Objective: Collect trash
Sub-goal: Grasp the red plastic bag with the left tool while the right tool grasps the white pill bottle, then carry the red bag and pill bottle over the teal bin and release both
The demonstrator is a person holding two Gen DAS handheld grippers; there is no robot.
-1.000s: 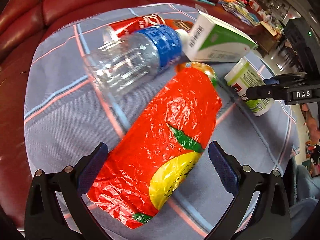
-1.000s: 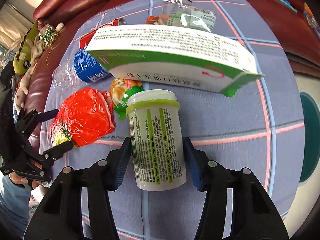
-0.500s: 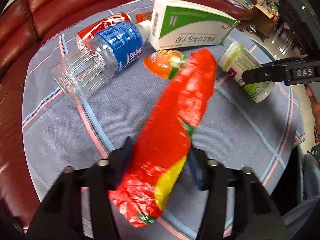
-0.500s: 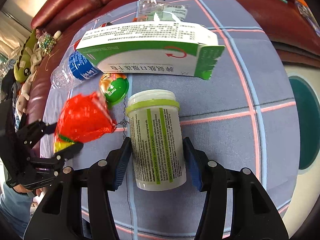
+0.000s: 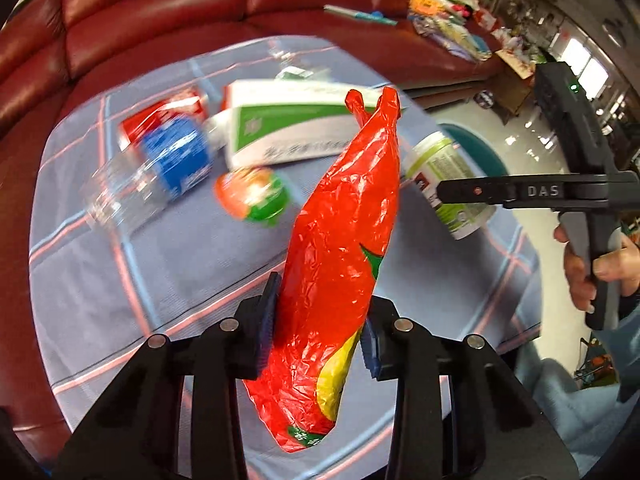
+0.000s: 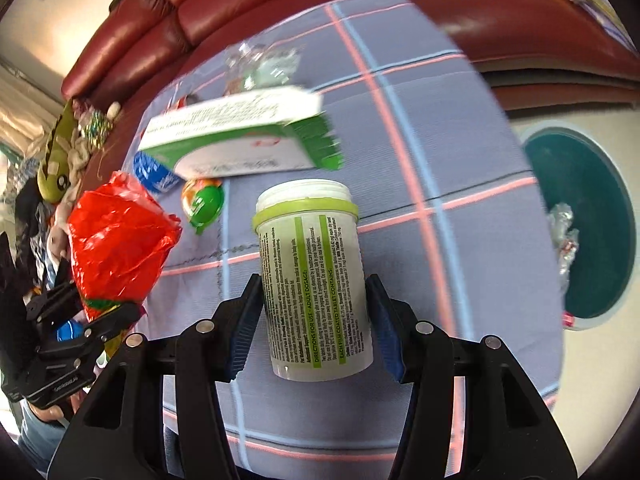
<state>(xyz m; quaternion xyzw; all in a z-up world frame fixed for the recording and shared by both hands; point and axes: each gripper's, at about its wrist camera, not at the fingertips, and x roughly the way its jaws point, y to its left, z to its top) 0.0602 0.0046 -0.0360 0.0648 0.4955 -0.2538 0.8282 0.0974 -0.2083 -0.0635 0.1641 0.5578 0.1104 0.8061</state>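
My left gripper (image 5: 320, 332) is shut on a crumpled red snack bag (image 5: 344, 248) and holds it lifted above the checked cloth; the bag also shows in the right wrist view (image 6: 116, 244). My right gripper (image 6: 314, 316) is shut on a white pill bottle (image 6: 312, 280) with a green band, raised off the cloth; it also shows in the left wrist view (image 5: 444, 172). On the cloth lie a green-white carton (image 5: 288, 124), a clear water bottle (image 5: 156, 176), a red can (image 5: 160, 116) and a small round orange-green pack (image 5: 252, 196).
The round table (image 6: 420, 120) has a blue checked cloth. A dark green bin (image 6: 580, 224) with some trash inside stands on the floor to the right. A red leather sofa (image 5: 160, 12) curves behind. A clear wrapper (image 6: 260, 64) lies at the table's far side.
My left gripper closed on the red bag and lifted it off the cloth. My right gripper raised the pill bottle, and the green bin has come into view.
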